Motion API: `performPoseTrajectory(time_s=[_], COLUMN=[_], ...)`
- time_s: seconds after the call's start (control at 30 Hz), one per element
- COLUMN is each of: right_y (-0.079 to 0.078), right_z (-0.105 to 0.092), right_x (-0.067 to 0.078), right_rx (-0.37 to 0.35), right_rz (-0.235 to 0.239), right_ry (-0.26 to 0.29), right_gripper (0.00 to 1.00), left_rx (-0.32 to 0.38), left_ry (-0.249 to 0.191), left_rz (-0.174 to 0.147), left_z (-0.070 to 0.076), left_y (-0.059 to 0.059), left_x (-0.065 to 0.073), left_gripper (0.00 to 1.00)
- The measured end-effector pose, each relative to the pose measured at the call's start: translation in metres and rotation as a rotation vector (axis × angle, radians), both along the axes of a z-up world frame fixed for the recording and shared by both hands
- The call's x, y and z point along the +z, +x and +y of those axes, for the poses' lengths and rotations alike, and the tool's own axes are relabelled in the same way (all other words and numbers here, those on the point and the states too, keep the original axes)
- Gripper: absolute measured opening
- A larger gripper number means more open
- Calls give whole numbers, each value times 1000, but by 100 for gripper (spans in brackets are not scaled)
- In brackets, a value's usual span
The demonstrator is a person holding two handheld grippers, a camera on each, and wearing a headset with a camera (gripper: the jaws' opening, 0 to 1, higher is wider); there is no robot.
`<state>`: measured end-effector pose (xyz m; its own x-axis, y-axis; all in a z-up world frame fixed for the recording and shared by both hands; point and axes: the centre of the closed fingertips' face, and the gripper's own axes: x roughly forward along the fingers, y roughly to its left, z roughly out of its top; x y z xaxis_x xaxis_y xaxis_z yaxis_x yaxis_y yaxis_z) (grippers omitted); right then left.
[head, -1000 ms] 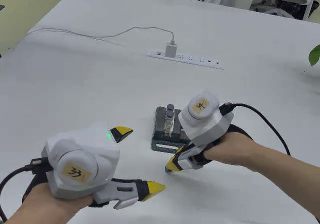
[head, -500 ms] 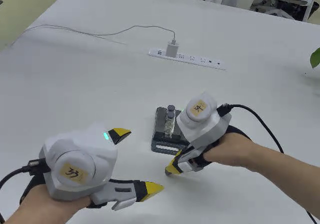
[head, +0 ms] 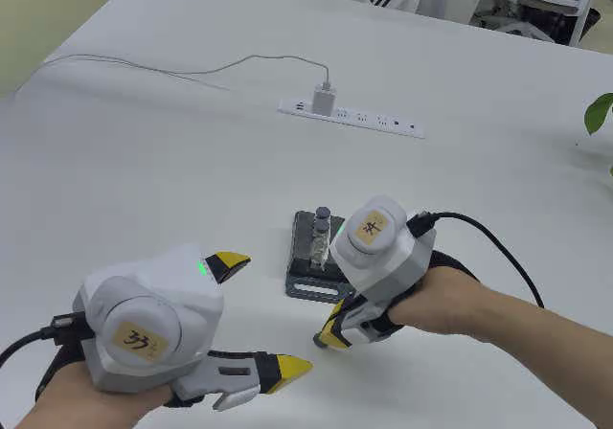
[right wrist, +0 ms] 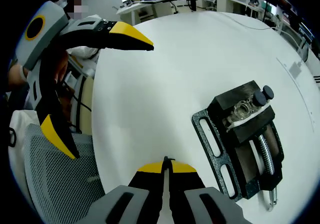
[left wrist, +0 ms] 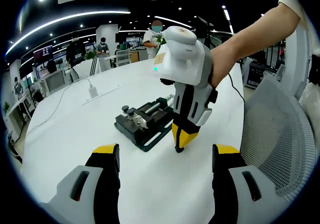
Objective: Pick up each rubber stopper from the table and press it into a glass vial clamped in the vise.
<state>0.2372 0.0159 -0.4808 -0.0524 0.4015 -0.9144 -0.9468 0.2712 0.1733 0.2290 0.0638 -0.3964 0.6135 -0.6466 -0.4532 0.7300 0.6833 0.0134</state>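
White tabletop [head: 144,180], vise [head: 306,283] at centre holding vials [head: 321,242] topped with stoppers [head: 324,213], right gripper [head: 324,338] pinched shut on nothing just near of it, left gripper [head: 261,311] gaping near-left: press each squarely downward, I'd say.

Black vise [head: 306,284], yellow-tipped fingers [head: 287,364], white table [head: 172,161]

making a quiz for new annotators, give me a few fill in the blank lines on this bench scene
1. On the left gripper the fingers are ____.
2. On the right gripper the fingers are ____, with their tips near the white table.
3. The glass vials stand clamped in the black ____.
4. The white charger is plugged into the ____ at the far side of the table.

Missing words: open; shut; vise; power strip
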Motion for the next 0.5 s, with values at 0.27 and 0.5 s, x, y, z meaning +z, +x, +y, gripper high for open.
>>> performPoseTrajectory(time_s=[0.27,0.5], right_y=[-1,0], right_z=[-1,-2], right_x=[0,0], right_rx=[-27,-71], right_rz=[1,25], right_ry=[3,24], right_gripper=[0,0], left_rx=[2,1], left_ry=[2,-1], left_rz=[0,0], left_z=[2,3], left_y=[-1,0], left_x=[0,-1], left_gripper=[73,73])
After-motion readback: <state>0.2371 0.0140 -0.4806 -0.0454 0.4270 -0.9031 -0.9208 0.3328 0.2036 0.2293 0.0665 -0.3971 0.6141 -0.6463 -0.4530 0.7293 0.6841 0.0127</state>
